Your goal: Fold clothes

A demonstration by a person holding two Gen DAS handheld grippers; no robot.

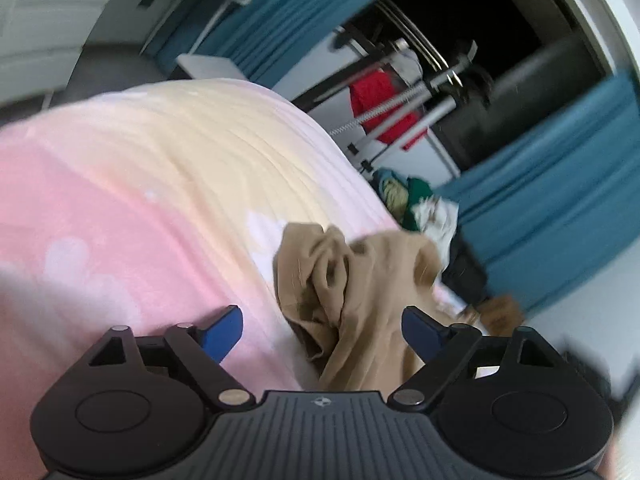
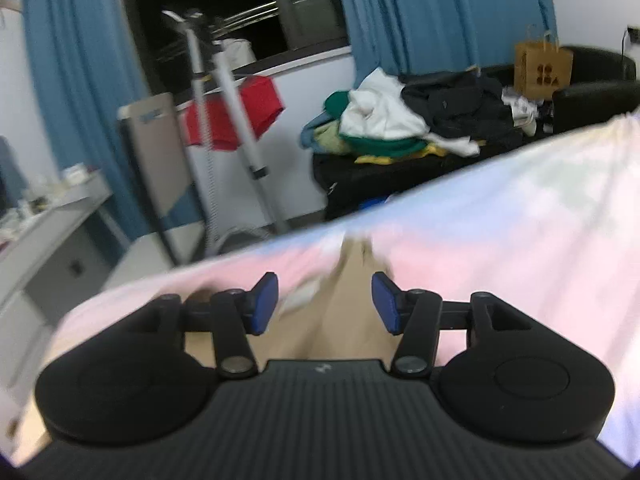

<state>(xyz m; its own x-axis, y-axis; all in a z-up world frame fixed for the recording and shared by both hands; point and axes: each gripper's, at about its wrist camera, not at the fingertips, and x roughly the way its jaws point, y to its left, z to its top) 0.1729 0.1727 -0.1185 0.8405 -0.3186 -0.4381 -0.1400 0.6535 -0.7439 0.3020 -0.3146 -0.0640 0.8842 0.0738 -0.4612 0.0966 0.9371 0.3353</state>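
A crumpled tan garment lies on a pink and cream bedspread. My left gripper is open, its blue pads on either side of the near part of the garment, not closed on it. In the right wrist view the tan garment runs between the fingers of my right gripper, which is open too. The bedspread fills the right side of that view. Both views are blurred.
A pile of mixed clothes lies on a dark sofa beyond the bed, with a brown paper bag. A drying rack with a red garment stands by blue curtains. A desk is at the left.
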